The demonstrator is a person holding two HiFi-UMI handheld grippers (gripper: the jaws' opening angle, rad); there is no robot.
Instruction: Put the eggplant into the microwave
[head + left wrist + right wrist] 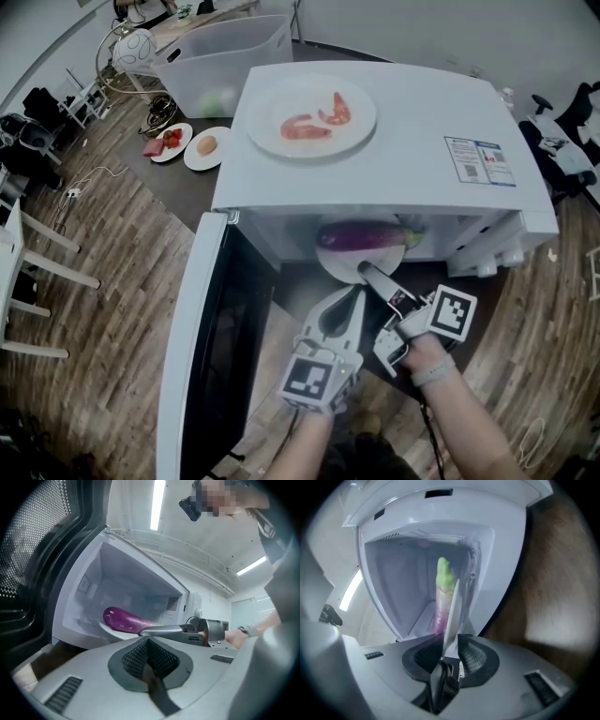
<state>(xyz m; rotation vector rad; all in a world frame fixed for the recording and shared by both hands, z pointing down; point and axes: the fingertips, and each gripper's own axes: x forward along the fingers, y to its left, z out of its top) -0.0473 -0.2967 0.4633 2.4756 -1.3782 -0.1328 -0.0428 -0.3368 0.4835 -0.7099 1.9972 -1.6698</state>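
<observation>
A purple eggplant (361, 234) (124, 619) with a green stem (444, 573) lies on a white plate (337, 267) (108, 627) (453, 613) inside the open white microwave (394, 169). My right gripper (367, 272) (450, 644) reaches level into the opening. It is open, with the plate's near rim standing between its pads and a gap showing beside it. My left gripper (349, 298) (149, 640) hangs just in front of the opening, left of the right one, shut and empty. The left gripper view shows the right gripper's fingers (161, 630) at the plate's edge.
The microwave door (202, 356) hangs open at the left. On top of the microwave sits a plate of shrimp (311, 117). Behind stand a translucent bin (225, 61) and two small plates of food (172, 142) (206, 147). Wooden floor lies all around.
</observation>
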